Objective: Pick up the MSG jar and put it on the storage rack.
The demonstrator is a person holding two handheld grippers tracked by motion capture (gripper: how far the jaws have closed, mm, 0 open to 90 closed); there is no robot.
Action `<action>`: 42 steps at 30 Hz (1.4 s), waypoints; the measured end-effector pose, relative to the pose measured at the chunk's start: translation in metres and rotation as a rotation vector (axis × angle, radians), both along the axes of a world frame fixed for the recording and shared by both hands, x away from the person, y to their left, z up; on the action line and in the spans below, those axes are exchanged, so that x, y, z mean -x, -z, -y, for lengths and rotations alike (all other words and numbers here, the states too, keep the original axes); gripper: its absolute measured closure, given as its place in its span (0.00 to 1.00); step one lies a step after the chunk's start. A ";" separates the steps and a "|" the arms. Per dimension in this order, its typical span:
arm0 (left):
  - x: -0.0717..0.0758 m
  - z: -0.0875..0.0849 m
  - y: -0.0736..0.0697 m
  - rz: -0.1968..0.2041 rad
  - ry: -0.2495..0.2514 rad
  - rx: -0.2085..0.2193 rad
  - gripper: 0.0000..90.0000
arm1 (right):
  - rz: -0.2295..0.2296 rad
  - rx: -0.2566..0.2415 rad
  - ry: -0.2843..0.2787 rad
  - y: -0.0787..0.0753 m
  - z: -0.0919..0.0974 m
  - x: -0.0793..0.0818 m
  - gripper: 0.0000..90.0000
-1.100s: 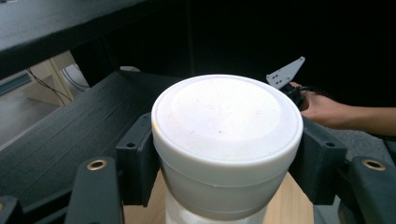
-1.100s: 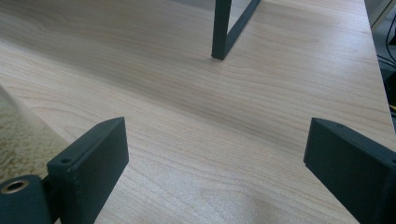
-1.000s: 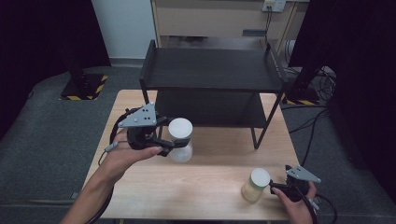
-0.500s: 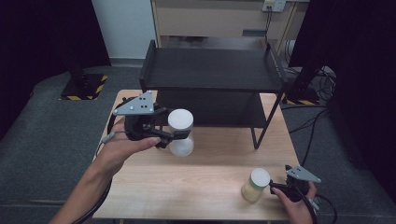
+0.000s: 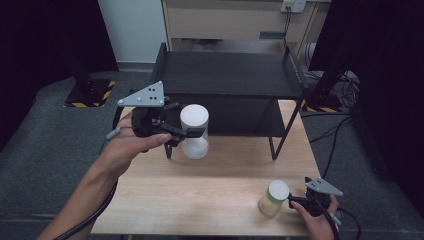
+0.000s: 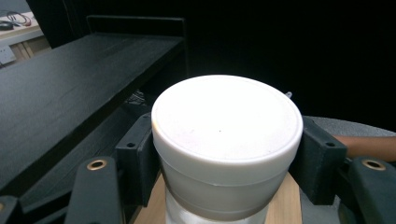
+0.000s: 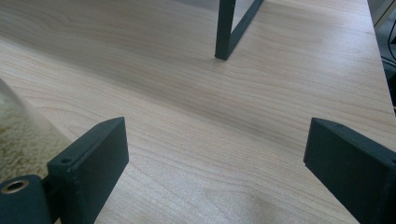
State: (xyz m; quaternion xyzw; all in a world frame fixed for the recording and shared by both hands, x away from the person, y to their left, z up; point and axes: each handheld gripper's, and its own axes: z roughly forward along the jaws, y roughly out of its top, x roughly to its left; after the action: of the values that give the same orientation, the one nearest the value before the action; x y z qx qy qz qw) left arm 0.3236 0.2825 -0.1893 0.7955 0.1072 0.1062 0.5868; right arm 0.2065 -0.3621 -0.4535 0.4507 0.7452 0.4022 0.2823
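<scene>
High view: left gripper (image 5: 192,134) clamping a white-lidded jar (image 5: 194,131) just below the lid, holding it upright in the air in front of the black two-tier shelf (image 5: 230,80), above the wooden table (image 5: 200,190). Likely holding the jar high and level for setting on the top tier. Right gripper (image 5: 294,201) resting low at the table's near right corner, just beside a second jar (image 5: 273,198) of pale grains standing on the table, apparently waiting its turn.

Left gripper view: both pads (image 6: 135,158) pressing on opposite sides of the jar under the white lid, the lid rim overhanging the pads and probably guarding against slipping. Shelf top running along the left, at about lid height.

Right gripper view: jaws standing spread wide, gripping nothing, bare tabletop lying between them. Grain-filled jar sitting outside the left jaw at the picture's edge. Shelf leg (image 7: 229,28) standing ahead.
</scene>
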 end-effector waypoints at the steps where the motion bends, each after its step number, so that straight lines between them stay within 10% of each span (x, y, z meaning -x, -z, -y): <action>1: 0.000 0.001 -0.001 0.000 0.002 0.002 0.36 | -0.001 -0.001 0.000 0.000 0.000 0.000 0.08; 42: -0.033 0.009 -0.064 0.027 0.015 0.033 0.36 | -0.007 0.004 -0.013 0.001 -0.005 -0.001 0.08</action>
State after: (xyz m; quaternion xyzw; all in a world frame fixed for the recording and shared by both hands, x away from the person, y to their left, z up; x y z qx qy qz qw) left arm 0.3563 0.2734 -0.1252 0.7849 0.0952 0.1108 0.6022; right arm 0.2073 -0.3575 -0.4549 0.4466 0.7500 0.4011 0.2778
